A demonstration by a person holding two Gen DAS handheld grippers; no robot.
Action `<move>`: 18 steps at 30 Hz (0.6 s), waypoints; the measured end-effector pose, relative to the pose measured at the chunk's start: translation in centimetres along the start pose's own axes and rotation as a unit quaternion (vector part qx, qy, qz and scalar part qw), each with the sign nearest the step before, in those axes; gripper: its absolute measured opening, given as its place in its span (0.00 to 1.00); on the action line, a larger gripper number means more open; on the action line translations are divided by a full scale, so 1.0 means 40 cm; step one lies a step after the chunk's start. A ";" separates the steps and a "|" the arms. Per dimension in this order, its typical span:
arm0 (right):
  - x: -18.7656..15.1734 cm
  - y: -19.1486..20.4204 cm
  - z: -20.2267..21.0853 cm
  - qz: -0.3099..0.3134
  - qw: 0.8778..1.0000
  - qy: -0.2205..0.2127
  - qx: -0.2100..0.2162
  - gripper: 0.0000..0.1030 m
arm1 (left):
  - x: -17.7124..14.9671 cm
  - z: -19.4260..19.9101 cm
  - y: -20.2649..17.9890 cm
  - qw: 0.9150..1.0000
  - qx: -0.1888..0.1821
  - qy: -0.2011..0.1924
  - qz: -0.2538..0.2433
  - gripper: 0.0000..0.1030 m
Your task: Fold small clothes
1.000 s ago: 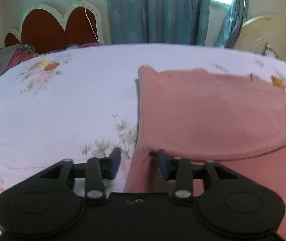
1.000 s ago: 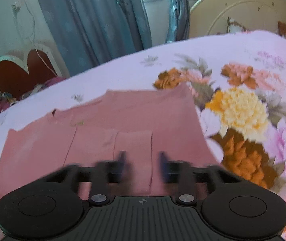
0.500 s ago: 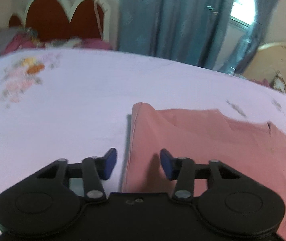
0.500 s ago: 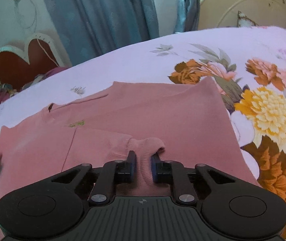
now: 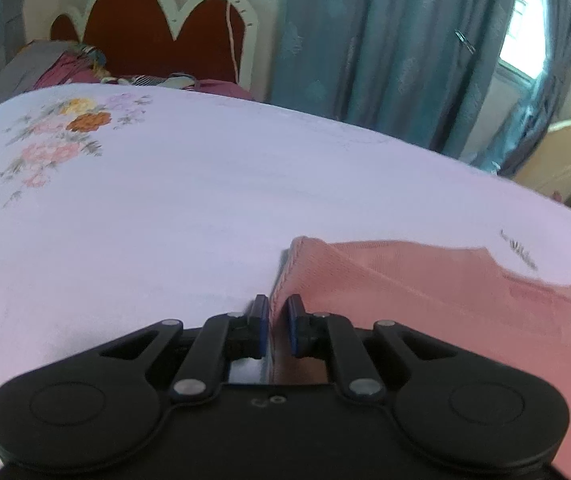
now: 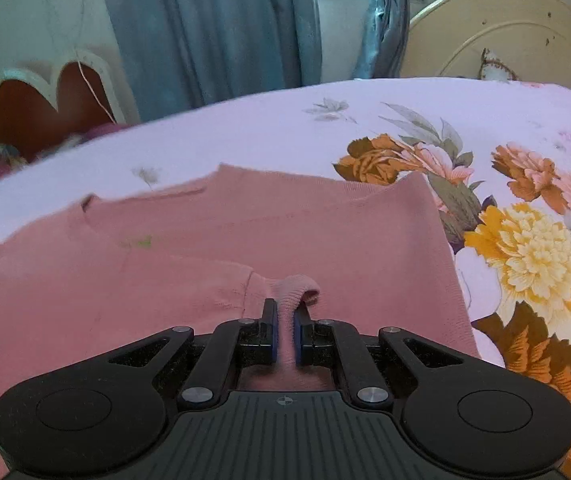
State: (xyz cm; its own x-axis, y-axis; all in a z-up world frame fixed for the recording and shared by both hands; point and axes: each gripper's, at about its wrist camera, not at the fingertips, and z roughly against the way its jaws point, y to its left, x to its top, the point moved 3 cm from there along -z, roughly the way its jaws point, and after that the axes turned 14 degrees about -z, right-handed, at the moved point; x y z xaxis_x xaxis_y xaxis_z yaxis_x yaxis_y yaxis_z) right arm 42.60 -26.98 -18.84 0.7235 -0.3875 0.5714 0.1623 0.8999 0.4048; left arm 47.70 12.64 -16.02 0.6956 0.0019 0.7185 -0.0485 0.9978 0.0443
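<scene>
While my left gripper (image 5: 276, 330) has just been closing, its blue pads (image 5: 261, 326) now clamp the raised side edge of the pink sweater (image 5: 425, 280). My right gripper (image 6: 285, 330) is clenched on a ribbed cuff (image 6: 297, 290) of the same sweater, bunched up between its pads (image 6: 272, 330). From the right wrist view the sweater (image 6: 305, 232) lies flat on the floral bedsheet (image 6: 245, 132), spreading from 9 to 2 o'clock of the tool, with a large yellow flower print (image 6: 525, 248) at 3 o'clock, beside its hem. Further out at 12 o'clock hang blue curtains (image 6: 213, 28). A cream headboard (image 6: 505, 28) stands at 1 o'clock and a red scalloped headboard (image 5: 157, 40) at 11. No containers show in either view.
</scene>
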 end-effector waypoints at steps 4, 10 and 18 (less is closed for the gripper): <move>0.015 0.003 0.021 -0.001 1.000 -0.018 0.003 0.07 | 0.029 0.045 -0.034 0.999 -0.001 -0.028 -0.032 0.20; 0.026 0.041 0.044 0.011 0.999 -0.045 0.007 0.07 | 0.056 0.047 -0.120 0.995 -0.025 -0.044 -0.088 0.21; 0.022 -0.006 -0.012 0.009 0.998 -0.001 -0.055 0.18 | 0.031 -0.050 -0.077 0.995 0.013 -0.004 -0.097 0.21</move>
State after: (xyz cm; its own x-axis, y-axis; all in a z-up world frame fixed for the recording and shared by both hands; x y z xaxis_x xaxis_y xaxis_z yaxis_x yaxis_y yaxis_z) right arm 43.51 -27.45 -18.77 0.7255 -0.3709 0.5797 0.2220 0.9234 0.3131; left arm 50.16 9.69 -16.67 0.6880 -0.1912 0.7001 0.0669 0.9773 0.2011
